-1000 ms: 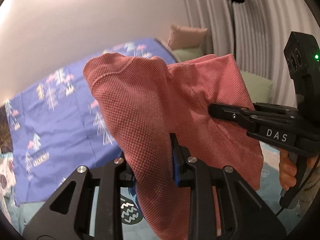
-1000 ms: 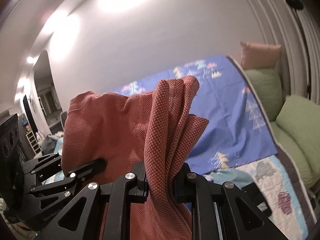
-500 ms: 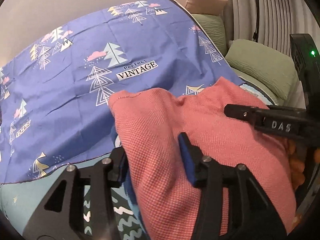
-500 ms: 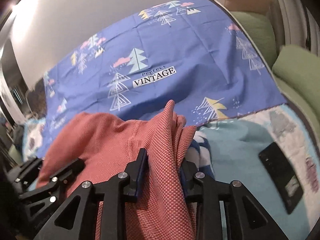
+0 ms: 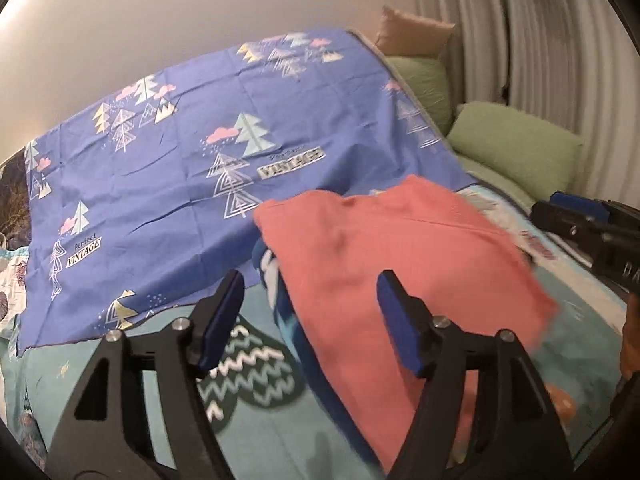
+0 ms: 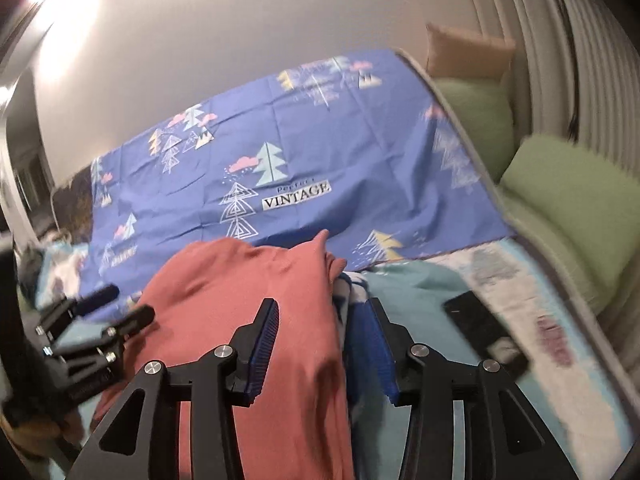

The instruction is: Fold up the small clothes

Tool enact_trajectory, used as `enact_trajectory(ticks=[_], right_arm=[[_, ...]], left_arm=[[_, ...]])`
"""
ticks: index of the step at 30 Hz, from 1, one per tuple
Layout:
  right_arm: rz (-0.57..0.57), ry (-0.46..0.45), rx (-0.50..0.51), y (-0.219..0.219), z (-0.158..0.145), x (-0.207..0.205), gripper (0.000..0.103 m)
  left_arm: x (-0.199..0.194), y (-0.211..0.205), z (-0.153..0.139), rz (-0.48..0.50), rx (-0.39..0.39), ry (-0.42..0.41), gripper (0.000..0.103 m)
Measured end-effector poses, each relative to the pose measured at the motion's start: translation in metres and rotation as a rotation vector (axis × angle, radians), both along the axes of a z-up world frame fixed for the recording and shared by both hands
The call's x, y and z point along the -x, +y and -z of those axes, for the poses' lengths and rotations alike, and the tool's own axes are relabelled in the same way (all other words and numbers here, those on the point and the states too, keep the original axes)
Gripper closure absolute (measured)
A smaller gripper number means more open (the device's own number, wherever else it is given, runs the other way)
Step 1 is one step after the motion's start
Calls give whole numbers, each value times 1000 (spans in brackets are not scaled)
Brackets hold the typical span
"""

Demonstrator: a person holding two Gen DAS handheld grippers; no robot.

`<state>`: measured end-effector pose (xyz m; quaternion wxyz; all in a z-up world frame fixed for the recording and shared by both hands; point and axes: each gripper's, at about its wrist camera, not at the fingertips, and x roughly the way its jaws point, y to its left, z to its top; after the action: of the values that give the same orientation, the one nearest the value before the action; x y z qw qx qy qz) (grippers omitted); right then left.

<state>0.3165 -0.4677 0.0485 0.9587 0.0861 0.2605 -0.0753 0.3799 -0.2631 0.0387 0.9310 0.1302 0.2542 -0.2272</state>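
Note:
A salmon-red knit garment (image 5: 384, 264) lies folded on the bed, on top of a blue-and-white piece of clothing (image 5: 272, 276). My left gripper (image 5: 310, 312) is open, its blue pads spread wide just above the garment's near left part. My right gripper (image 6: 322, 340) is open too, its jaws over the garment's (image 6: 256, 292) right edge. Neither holds the cloth. The right gripper also shows at the right of the left wrist view (image 5: 580, 224), and the left gripper at the left of the right wrist view (image 6: 100, 312).
A blue sheet with tree prints (image 5: 192, 152) covers the far part of the bed. Green pillows (image 5: 516, 148) and a tan cushion (image 5: 412, 32) lie at the right by the curtain. A dark phone-like object (image 6: 484, 328) lies on the teal quilt (image 6: 420, 284).
Both grippers brought the garment down onto the bed and then opened, letting it go. It now rests on the pile instead of hanging from the jaws.

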Motion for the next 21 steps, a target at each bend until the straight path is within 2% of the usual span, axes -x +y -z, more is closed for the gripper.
enact_trajectory(ticks=[4,8,15,21], right_arm=[[17,-34,96,40,-25,57,52],[20,-78,85,63,-45,102,43],[29,-89,73,90,-71,169,41],[54,-112,118,111,-83,229,36]], left_arm=[[54,13,-18,23,-12,-52,25],[105,36,-38,3,17,-96,20],[158,79,-61,-67,119,-72,19],[217,89,-72,-89,86,-119,14]])
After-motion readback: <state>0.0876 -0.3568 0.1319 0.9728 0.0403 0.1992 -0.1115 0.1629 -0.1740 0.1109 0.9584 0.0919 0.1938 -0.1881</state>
